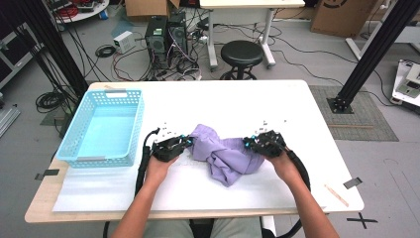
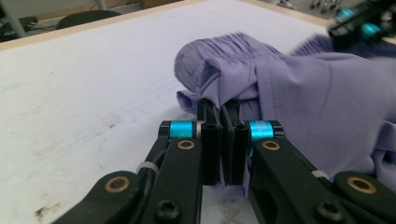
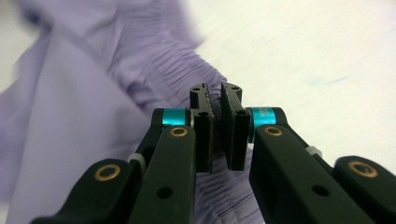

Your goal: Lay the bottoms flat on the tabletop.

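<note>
Both claws pinch the purple garment (image 1: 225,154): left claw (image 2: 220,109) bites a fold, right claw (image 3: 215,95) the gathered band; high view adds a blue basket (image 1: 130,130) beyond the left claw.

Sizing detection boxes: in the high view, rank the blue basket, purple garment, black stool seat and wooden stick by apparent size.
1. blue basket, largest
2. purple garment
3. black stool seat; it stands beyond the table, farther from the camera, so its rank below the garment is unsure
4. wooden stick, smallest

bright even overhead light, soft shadows; right gripper view blurred (cloth (image 3: 84,116) smeared), table (image 3: 303,51) overexposed.
</note>
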`<move>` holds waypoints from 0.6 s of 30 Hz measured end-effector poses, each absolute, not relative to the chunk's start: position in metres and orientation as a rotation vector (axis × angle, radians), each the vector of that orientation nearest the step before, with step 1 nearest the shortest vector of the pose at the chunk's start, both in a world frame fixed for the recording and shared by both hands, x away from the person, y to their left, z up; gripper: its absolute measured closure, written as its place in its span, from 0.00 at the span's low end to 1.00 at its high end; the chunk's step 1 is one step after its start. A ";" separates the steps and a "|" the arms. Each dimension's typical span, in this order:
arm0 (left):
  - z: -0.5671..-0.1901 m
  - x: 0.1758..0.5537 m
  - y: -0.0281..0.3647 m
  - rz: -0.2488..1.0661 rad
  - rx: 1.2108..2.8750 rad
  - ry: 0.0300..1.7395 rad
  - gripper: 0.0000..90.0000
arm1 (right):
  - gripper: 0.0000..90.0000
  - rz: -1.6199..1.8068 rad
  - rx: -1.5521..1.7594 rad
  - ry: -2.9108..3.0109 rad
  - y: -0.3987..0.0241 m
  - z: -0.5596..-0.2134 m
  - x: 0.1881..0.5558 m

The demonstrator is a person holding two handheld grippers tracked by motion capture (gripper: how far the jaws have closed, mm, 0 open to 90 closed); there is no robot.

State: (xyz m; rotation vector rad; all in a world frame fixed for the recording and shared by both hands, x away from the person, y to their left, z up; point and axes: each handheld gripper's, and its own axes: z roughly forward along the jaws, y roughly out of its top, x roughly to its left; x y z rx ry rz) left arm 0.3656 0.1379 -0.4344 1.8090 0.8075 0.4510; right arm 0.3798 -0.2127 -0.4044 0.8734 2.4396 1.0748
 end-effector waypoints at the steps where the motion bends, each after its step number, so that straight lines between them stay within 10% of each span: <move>1: -0.435 0.367 0.138 0.458 1.806 0.818 0.94 | 0.94 1.072 0.892 2.408 -0.215 -0.401 0.386; 7: -0.436 0.370 0.139 0.437 1.771 0.863 0.67 | 0.94 1.114 1.077 2.206 -0.224 -0.390 0.425; 18: -0.442 0.374 0.134 0.380 1.794 0.867 0.54 | 0.86 0.977 1.288 1.931 -0.219 -0.397 0.467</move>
